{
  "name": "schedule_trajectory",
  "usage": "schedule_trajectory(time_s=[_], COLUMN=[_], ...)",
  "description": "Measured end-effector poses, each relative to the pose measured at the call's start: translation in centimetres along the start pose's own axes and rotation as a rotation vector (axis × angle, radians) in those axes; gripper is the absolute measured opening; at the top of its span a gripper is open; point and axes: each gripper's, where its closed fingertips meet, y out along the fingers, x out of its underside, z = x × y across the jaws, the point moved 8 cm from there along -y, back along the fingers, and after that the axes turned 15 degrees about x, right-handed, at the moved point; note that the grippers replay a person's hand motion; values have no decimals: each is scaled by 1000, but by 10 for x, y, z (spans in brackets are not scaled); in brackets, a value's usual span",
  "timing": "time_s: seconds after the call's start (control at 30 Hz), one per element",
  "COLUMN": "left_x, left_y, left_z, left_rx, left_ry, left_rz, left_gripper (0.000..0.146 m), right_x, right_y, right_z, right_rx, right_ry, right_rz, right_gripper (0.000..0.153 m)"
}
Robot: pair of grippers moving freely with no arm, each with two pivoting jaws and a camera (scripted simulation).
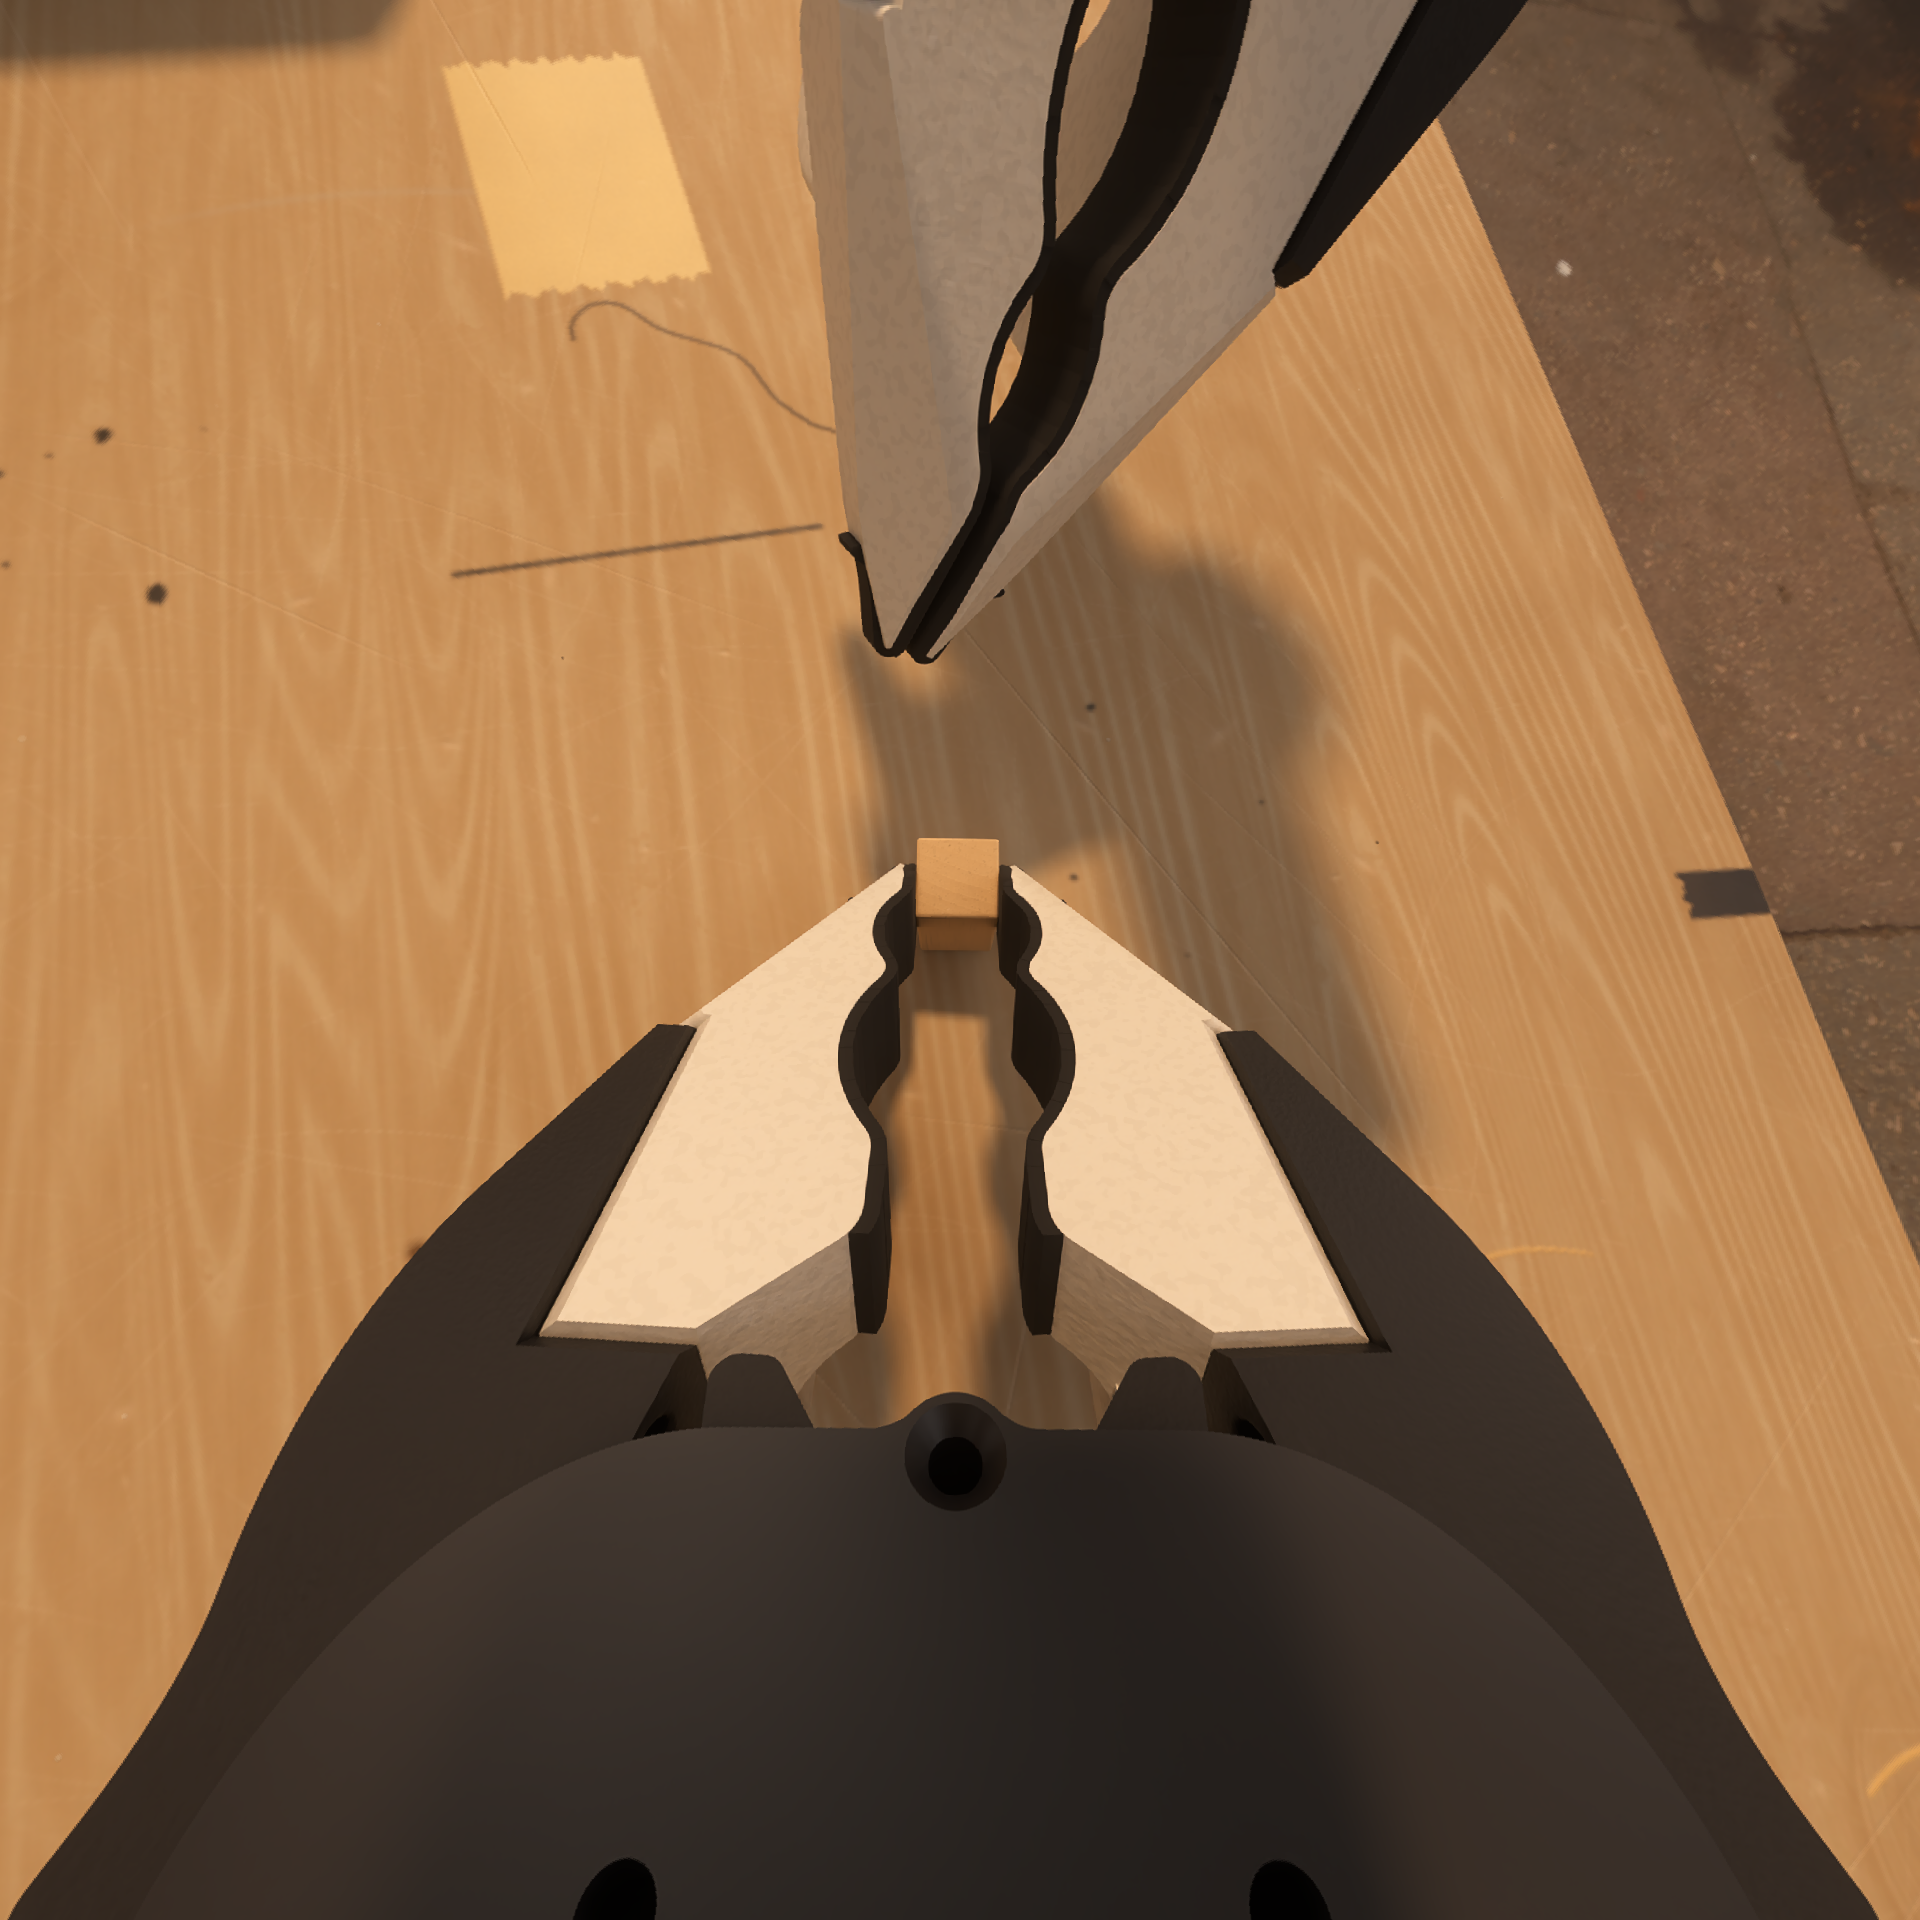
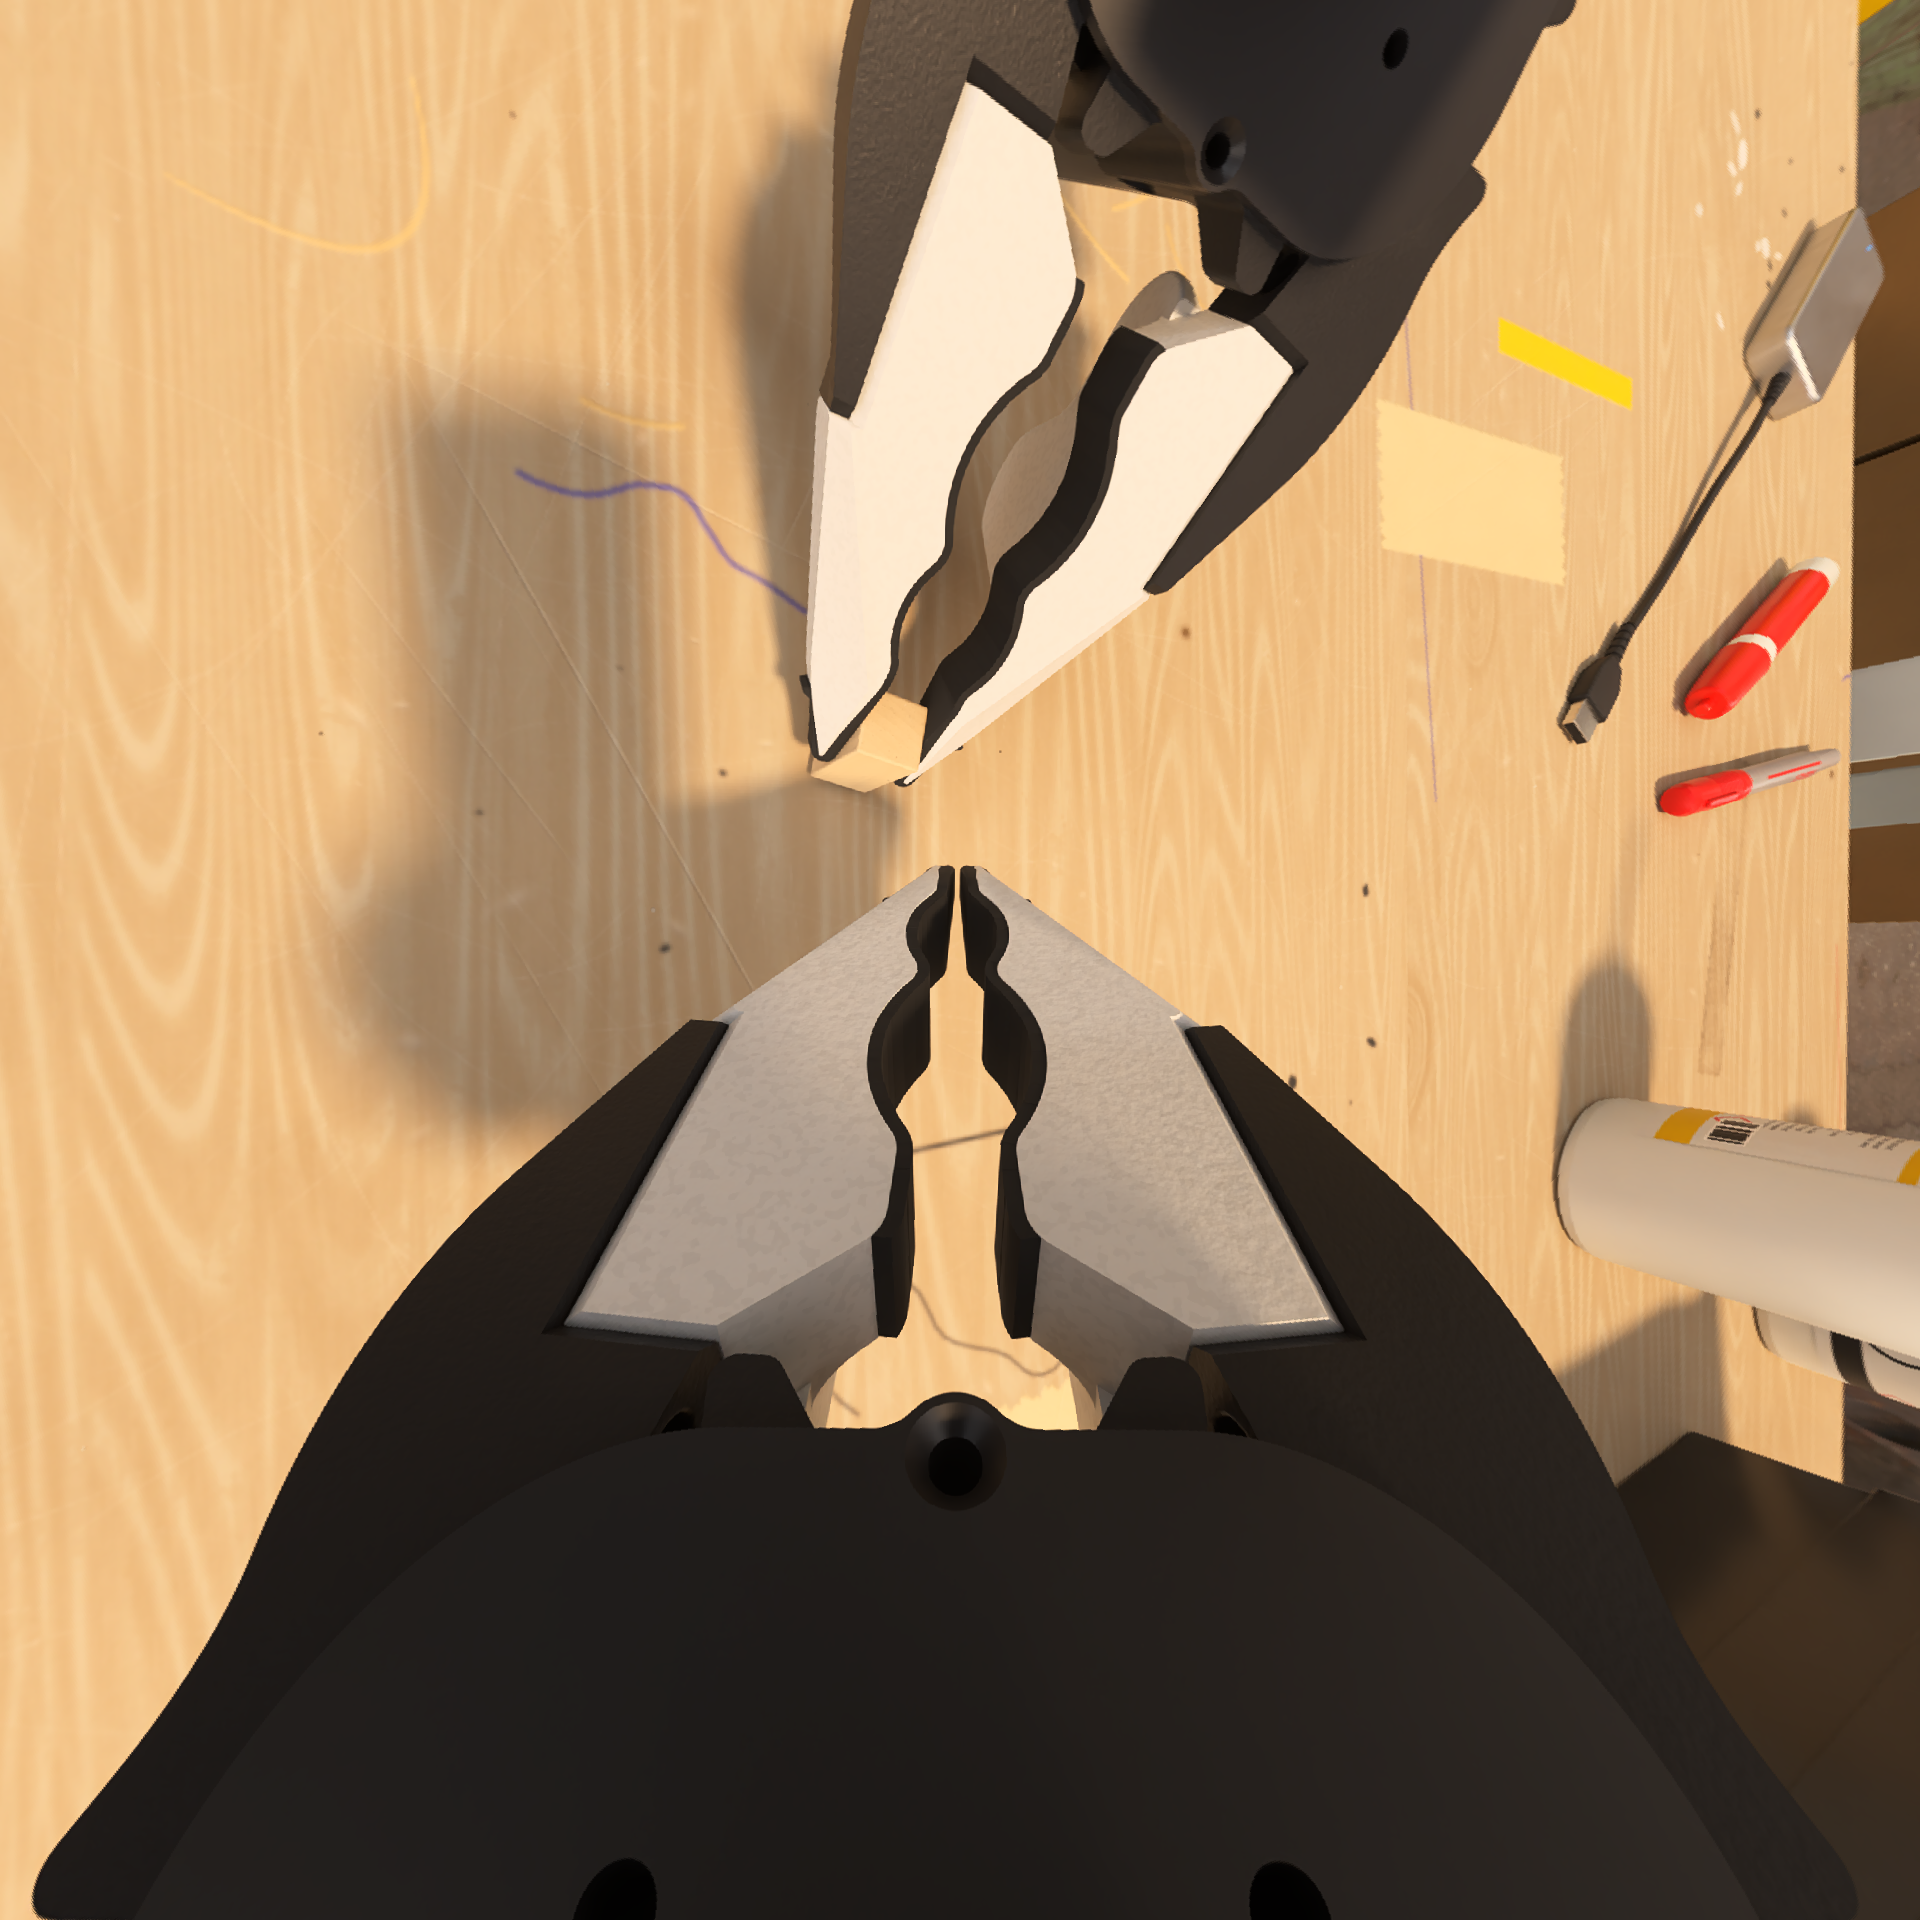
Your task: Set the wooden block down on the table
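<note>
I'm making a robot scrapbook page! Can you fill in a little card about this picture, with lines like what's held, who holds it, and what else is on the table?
Held thing: small light wooden cube block
Holder: left gripper, fingers shut on the block's sides
Block position: at the fingertips; whether it touches the table is unclear
Other gripper: right gripper, shut and empty, tips facing the block
Surface: light wood-grain table
Also on table: two red markers, grey adapter with black cable, white tube

My right gripper [image 2: 956, 878] faces my left gripper [image 1: 957, 883] closely; markers [image 2: 1756, 644] and a white tube [image 2: 1745, 1205] crowd the table [image 2: 312, 935] edge.
</note>
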Motion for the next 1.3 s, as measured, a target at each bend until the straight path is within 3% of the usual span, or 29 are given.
schedule_trajectory(time_s=[0.57, 1.0, 1.17, 1.3], left_x=[-7, -6, -2, -1], left_y=[5, 5, 3, 2], left_z=[9, 7, 3, 3], left_rx=[-166, -73, 37, 0], left_ry=[97, 34, -39, -18], left_rz=[-118, -82, -27, -49], left_gripper=[14, 14, 14, 22], right_x=[-18, -1, 13, 16], right_y=[8, 16, 18, 16], right_z=[6, 9, 10, 12], right_rx=[-82, -191, -233, -221], right_ry=[-218, -61, 29, 48], right_rz=[-166, -52, -36, -31], right_gripper=[0, 2, 1, 1])
